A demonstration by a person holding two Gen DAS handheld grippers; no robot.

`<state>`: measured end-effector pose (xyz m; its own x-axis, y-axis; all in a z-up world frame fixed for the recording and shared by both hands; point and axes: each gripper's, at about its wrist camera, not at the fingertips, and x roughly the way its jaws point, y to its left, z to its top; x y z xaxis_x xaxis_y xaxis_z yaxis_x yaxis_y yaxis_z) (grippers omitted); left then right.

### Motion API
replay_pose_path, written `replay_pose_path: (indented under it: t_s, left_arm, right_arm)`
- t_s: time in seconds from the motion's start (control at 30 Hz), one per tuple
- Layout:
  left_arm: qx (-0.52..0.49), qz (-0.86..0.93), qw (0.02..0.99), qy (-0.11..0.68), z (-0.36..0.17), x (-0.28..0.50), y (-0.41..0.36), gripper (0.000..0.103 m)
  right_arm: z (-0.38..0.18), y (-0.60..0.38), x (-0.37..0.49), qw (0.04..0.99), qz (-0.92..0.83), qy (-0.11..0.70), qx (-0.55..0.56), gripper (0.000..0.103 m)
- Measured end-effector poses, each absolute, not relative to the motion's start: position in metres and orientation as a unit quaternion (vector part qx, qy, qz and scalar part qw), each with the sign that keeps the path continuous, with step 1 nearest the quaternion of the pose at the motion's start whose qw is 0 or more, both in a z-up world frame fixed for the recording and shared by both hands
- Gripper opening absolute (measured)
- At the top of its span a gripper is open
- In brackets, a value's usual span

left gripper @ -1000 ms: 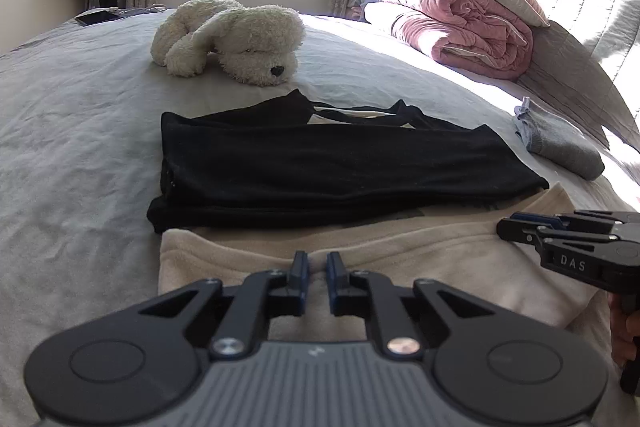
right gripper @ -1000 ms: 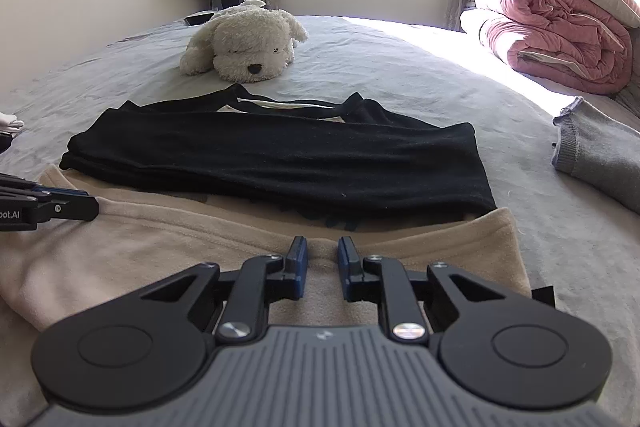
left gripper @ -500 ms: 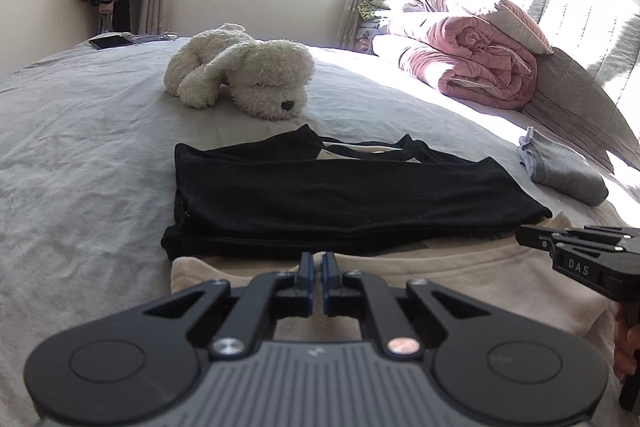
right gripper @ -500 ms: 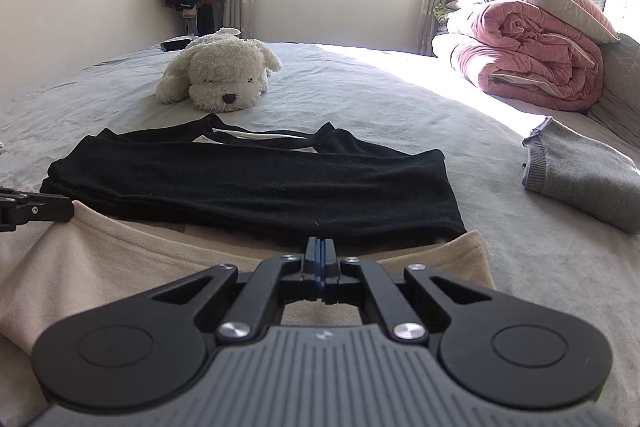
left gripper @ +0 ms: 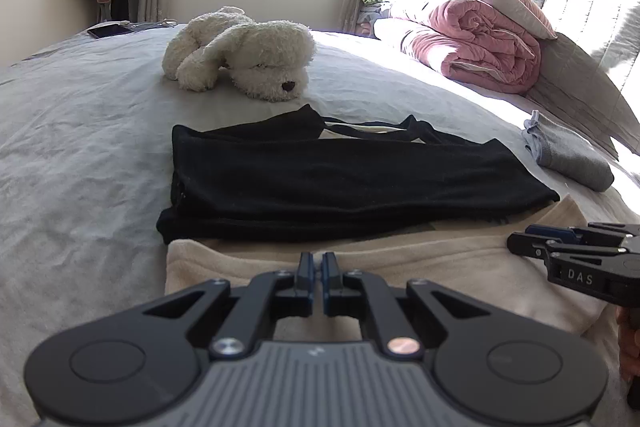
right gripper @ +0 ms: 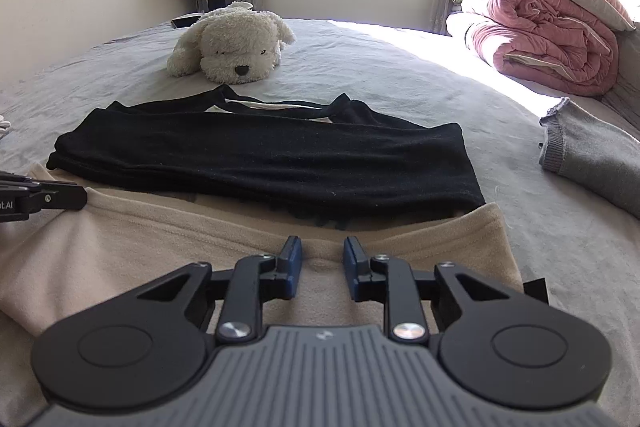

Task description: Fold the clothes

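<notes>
The beige garment (right gripper: pixel 248 247) lies flat on the bed (left gripper: pixel 80 131), its far part covered by a folded black garment (left gripper: pixel 340 183). The left tool (left gripper: pixel 316 267) hovers at the near edge, fingers almost together with a thin gap, holding nothing visible. The right tool (right gripper: pixel 320 259) stands apart over the same edge. A good grip needs both tools to take only the beige layer, at even height.
</notes>
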<state>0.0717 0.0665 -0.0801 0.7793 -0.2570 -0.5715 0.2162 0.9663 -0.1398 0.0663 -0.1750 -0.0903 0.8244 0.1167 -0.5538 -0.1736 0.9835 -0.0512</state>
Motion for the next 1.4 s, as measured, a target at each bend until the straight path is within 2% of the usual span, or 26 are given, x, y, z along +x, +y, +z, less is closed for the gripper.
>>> replay_pose_path:
  t_s: [0.07,0.27,0.4,0.43,0.5,0.57,0.67,0.73,0.77,0.93,1.1,1.17,1.4]
  left_arm:
    - [-0.031,-0.122,0.944,0.304,-0.080,0.071,0.066,0.004]
    - [-0.031,-0.108,0.955,0.276,-0.075,0.065,0.066,0.004]
    - [-0.031,-0.108,0.950,0.290,-0.081,0.070,0.066,0.006]
    - [-0.030,-0.111,0.947,0.300,-0.084,0.073,0.066,0.009]
    - [-0.026,-0.113,0.947,0.301,-0.086,0.072,0.066,0.010]
    - [-0.026,-0.111,0.948,0.298,-0.084,0.071,0.067,0.012]
    - [-0.019,-0.102,0.953,0.285,-0.079,0.065,0.067,0.016]
    - [-0.019,-0.106,0.956,0.274,-0.076,0.060,0.067,0.032]
    - [-0.019,-0.107,0.957,0.269,-0.074,0.057,0.067,0.035]
    - [-0.020,-0.153,0.952,0.264,-0.072,0.052,0.057,0.037]
    - [0.027,-0.192,0.941,0.277,-0.082,0.044,0.043,0.040]
    - [0.046,-0.207,0.936,0.282,-0.086,0.041,0.037,0.041]
    - [0.048,-0.199,0.939,0.277,-0.082,0.030,0.052,0.041]
  right_arm:
    - [-0.090,-0.171,0.064,0.956,0.071,0.279,-0.064,0.006]
    - [-0.083,-0.164,0.052,0.971,0.039,0.216,-0.099,0.004]
    - [-0.090,-0.164,0.060,0.967,0.037,0.228,-0.109,0.005]
    - [-0.092,-0.165,0.063,0.965,0.039,0.237,-0.108,0.006]
    - [-0.096,-0.166,0.068,0.961,0.043,0.253,-0.105,0.009]
    - [-0.095,-0.168,0.066,0.962,0.041,0.250,-0.104,0.020]
    - [-0.091,-0.169,0.063,0.963,0.039,0.245,-0.102,0.028]
    - [-0.086,-0.167,0.059,0.964,0.044,0.241,-0.104,0.032]
    - [-0.083,-0.165,0.057,0.964,0.049,0.239,-0.105,0.034]
    - [-0.077,-0.151,0.047,0.963,0.097,0.238,-0.087,0.036]
    - [-0.084,-0.142,0.040,0.955,0.133,0.252,-0.089,0.037]
    - [-0.086,-0.138,0.037,0.951,0.147,0.257,-0.090,0.040]
    - [-0.082,-0.142,0.023,0.951,0.157,0.254,-0.086,0.043]
